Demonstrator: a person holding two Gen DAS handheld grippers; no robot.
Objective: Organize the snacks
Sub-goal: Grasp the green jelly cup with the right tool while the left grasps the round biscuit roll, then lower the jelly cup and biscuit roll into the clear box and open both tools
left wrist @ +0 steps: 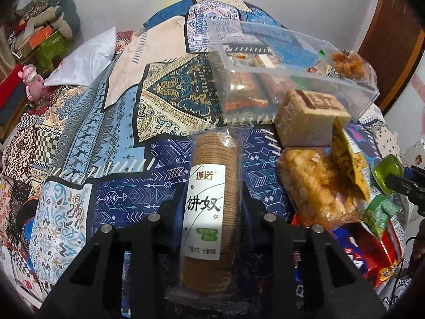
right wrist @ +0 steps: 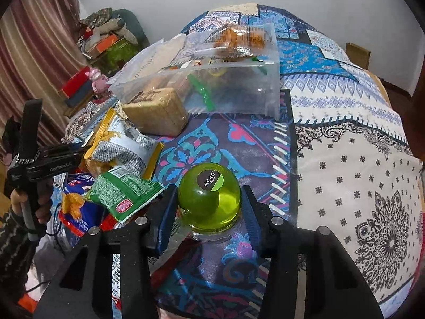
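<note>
Left wrist view alone shows the left claw [left wrist: 211,207] clamped on a biscuit roll [left wrist: 211,199] lying on the patterned bed cover [left wrist: 127,186], right wrist view alone the right claw [right wrist: 209,204] clamped on a green jelly cup [right wrist: 209,199], clear bin [right wrist: 239,87] beyond, open cover rightward.

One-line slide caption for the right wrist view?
Right gripper shut on a green jelly cup on the patterned cloth, clear bin beyond.

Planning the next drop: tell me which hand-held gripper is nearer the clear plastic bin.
Neither clearly. The left hand-held gripper, closed on the biscuit sleeve, and the right, closed on the green jelly cup, both sit short of the clear plastic bin.
</note>
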